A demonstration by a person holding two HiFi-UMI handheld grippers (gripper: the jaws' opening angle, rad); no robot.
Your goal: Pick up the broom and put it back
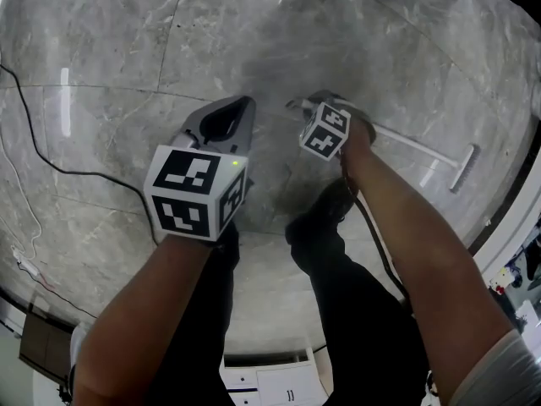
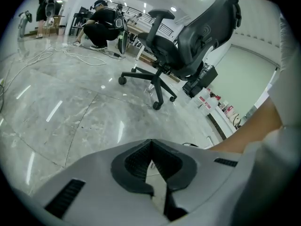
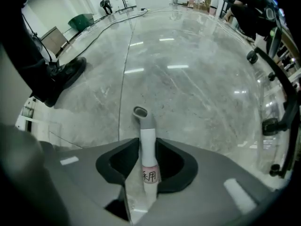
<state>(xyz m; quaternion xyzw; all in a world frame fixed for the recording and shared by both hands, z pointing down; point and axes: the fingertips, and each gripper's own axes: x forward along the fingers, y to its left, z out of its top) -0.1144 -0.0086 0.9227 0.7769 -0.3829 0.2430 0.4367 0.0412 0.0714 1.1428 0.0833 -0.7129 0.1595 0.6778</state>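
Observation:
The broom lies flat on the grey marble floor at the right of the head view, its white handle (image 1: 406,140) running out to a T-shaped head (image 1: 463,166). My right gripper (image 1: 308,101) points down over the handle's near end. In the right gripper view the handle (image 3: 148,149), with a grey end cap (image 3: 141,115) and a pink label, stands between the jaws of the right gripper (image 3: 148,147); a gap shows on each side, so the jaws are open. My left gripper (image 1: 241,101) hangs over bare floor to the left, tips meeting, with nothing held (image 2: 150,142).
A black cable (image 1: 51,166) and a white cable (image 1: 25,227) trail across the floor at the left. The person's black shoes (image 1: 325,205) stand below the grippers. A black office chair (image 2: 174,46) stands ahead in the left gripper view, and a person crouches far off (image 2: 101,25).

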